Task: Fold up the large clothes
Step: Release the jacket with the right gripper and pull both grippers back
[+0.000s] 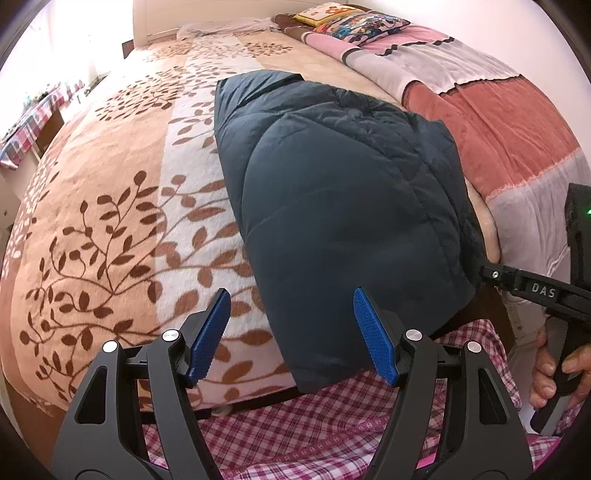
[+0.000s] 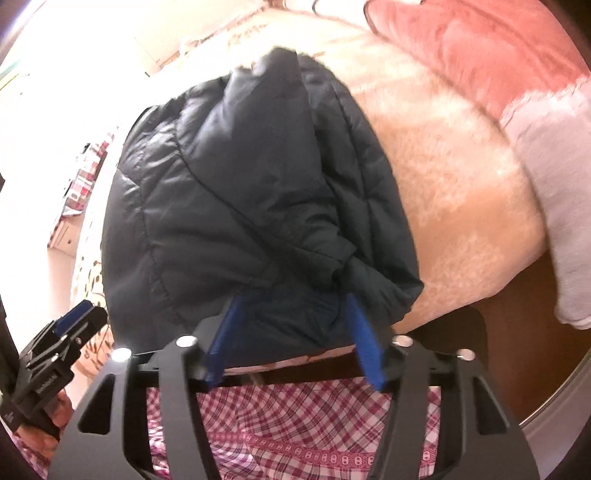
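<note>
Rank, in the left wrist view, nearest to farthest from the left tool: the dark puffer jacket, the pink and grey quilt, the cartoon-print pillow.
1. Dark puffer jacket: folded on the bed, its near edge beside the left tool.
2. Pink and grey quilt: along the bed's right side, beyond the jacket.
3. Cartoon-print pillow: at the far head end, upper right.

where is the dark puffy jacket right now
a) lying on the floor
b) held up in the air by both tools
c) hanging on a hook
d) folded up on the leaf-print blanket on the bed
d: the dark jacket lies in a folded bundle on the leaf-print blanket, and both the left tool and the right tool have open jaws.
</note>
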Demonstrator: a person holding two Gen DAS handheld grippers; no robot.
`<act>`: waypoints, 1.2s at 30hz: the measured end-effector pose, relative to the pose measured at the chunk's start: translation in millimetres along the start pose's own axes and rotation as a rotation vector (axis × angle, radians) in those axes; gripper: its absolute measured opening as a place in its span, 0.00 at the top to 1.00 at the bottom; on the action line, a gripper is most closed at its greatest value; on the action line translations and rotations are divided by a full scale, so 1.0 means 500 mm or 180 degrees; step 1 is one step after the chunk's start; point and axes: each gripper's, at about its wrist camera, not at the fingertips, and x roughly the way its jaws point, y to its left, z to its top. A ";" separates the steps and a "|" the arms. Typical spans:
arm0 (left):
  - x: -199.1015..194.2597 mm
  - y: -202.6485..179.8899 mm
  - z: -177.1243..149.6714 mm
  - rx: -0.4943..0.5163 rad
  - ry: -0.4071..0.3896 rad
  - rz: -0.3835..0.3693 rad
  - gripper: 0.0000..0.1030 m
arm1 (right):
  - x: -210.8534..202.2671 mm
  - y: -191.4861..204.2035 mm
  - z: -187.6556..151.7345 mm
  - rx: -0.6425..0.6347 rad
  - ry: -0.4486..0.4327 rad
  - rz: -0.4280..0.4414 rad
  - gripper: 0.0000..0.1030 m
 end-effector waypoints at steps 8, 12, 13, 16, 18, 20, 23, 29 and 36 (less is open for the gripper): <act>-0.001 0.016 -0.021 -0.0098 0.0039 -0.0008 0.34 | -0.048 0.051 -0.018 -0.0148 -0.0185 -0.0186 0.43; 0.001 0.028 -0.030 -0.0178 0.0072 0.0020 0.34 | -0.064 0.089 -0.046 -0.0298 -0.0291 -0.0266 0.43; 0.001 0.031 -0.032 -0.0189 0.0079 0.0027 0.34 | -0.074 0.074 -0.045 -0.0327 -0.0303 -0.0274 0.43; 0.001 0.036 -0.036 -0.0213 0.0090 0.0045 0.34 | -0.065 0.080 -0.048 -0.0392 -0.0312 -0.0293 0.43; 0.002 0.038 -0.037 -0.0225 0.0096 0.0054 0.34 | -0.060 0.081 -0.049 -0.0417 -0.0288 -0.0308 0.43; 0.002 0.040 -0.038 -0.0241 0.0095 0.0059 0.34 | -0.057 0.083 -0.052 -0.0438 -0.0272 -0.0323 0.43; 0.001 0.041 -0.038 -0.0245 0.0095 0.0065 0.34 | -0.056 0.083 -0.054 -0.0463 -0.0267 -0.0339 0.43; -0.002 0.041 -0.038 -0.0237 0.0082 0.0067 0.34 | -0.058 0.076 -0.055 -0.0414 -0.0275 -0.0354 0.43; -0.006 0.039 -0.039 -0.0227 0.0068 0.0053 0.34 | -0.058 0.070 -0.054 -0.0373 -0.0266 -0.0346 0.43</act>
